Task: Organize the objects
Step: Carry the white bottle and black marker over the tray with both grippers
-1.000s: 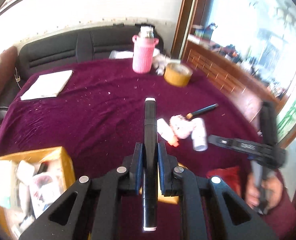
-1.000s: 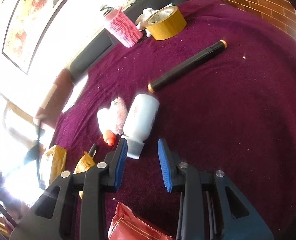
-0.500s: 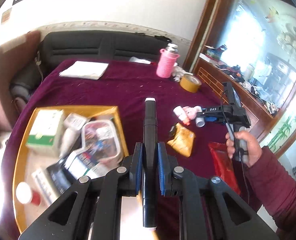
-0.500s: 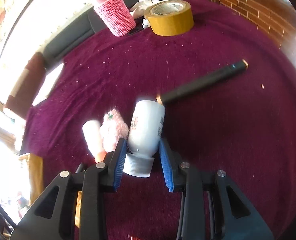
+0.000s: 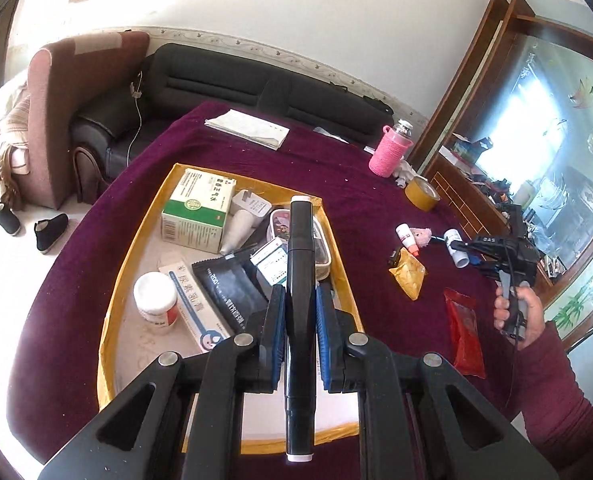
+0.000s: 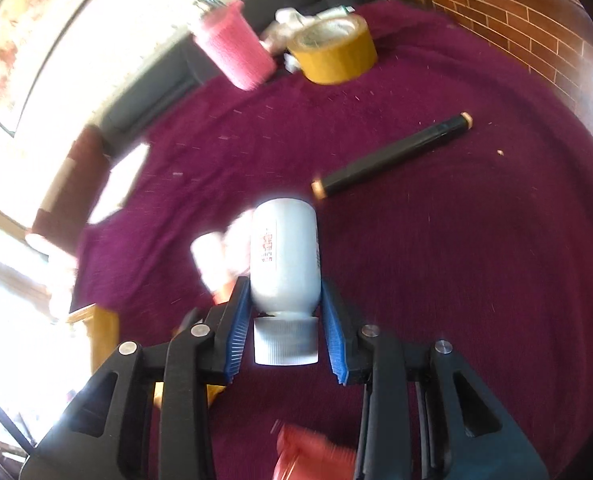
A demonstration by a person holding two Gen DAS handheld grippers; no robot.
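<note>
Left gripper (image 5: 300, 312) pinching a black marker (image 5: 299, 280) above the yellow cardboard tray (image 5: 125, 264) of boxes. Right gripper (image 6: 286, 324) clamped on a white bottle (image 6: 284, 256), cap toward the camera, over the maroon tablecloth (image 6: 456, 260).

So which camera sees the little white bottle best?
The right wrist view: the white bottle sits big and close, clamped by the right gripper. In the left wrist view it is tiny and far off, partly hidden by that gripper.
</note>
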